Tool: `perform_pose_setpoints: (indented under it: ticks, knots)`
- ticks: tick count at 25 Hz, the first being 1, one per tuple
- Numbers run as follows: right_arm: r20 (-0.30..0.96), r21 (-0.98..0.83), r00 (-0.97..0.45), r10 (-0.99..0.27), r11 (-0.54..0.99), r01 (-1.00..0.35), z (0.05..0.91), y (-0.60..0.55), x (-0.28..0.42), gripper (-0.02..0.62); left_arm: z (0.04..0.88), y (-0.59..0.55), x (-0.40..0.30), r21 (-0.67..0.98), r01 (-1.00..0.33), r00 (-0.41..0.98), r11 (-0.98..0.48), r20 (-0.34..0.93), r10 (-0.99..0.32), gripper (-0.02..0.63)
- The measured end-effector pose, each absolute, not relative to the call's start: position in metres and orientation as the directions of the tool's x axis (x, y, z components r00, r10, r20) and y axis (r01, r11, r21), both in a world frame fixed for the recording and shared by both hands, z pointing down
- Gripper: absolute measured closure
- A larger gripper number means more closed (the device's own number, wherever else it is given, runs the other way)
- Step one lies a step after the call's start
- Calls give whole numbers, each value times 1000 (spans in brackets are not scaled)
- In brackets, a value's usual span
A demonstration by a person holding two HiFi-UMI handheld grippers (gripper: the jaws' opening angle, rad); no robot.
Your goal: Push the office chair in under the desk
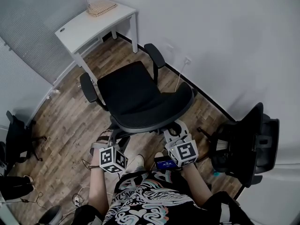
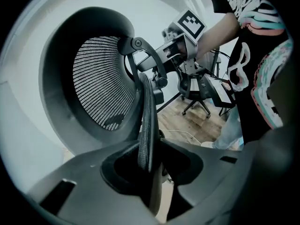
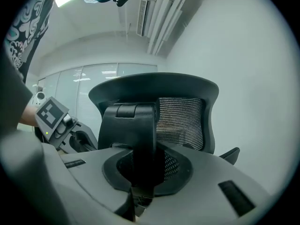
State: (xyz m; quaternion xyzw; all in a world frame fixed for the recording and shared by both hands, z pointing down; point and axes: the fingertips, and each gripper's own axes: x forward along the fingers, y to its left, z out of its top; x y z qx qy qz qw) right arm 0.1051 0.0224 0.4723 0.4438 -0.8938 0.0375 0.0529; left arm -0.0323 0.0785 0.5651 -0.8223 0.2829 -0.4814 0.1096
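Note:
The black office chair (image 1: 136,95) stands with its seat toward the white desk (image 1: 89,25) at the top left, apart from it, with me behind the backrest. My left gripper (image 1: 106,138) has the thin side rim (image 2: 147,121) of the mesh backrest (image 2: 101,83) between its jaws; a dark gap shows beside the rim, so it is open (image 2: 150,158). My right gripper (image 1: 176,128) is shut (image 3: 140,172) on the thick black bracket (image 3: 133,130) at the back of the backrest (image 3: 183,116). Each gripper's marker cube appears in the other's view.
A second black office chair (image 1: 248,144) stands close on my right by the wall. Another dark chair (image 1: 16,139) is at the left edge. A woven tray (image 1: 101,7) lies on the desk. Cables (image 1: 82,196) trail on the wooden floor by my feet.

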Motion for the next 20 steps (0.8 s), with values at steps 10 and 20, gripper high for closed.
perform_pose_setpoints:
  ticks: [10,20]
  knots:
    - [121,-34,-620,-775,621,-783,472,23,101,532,564,79,-34,-415,-354,439,-838,718,-541,453]
    - [139,-21,-618,-774,622,-783,473,33,86,534,565,83,-49,-405,-312,473,-859,718,-510,453]
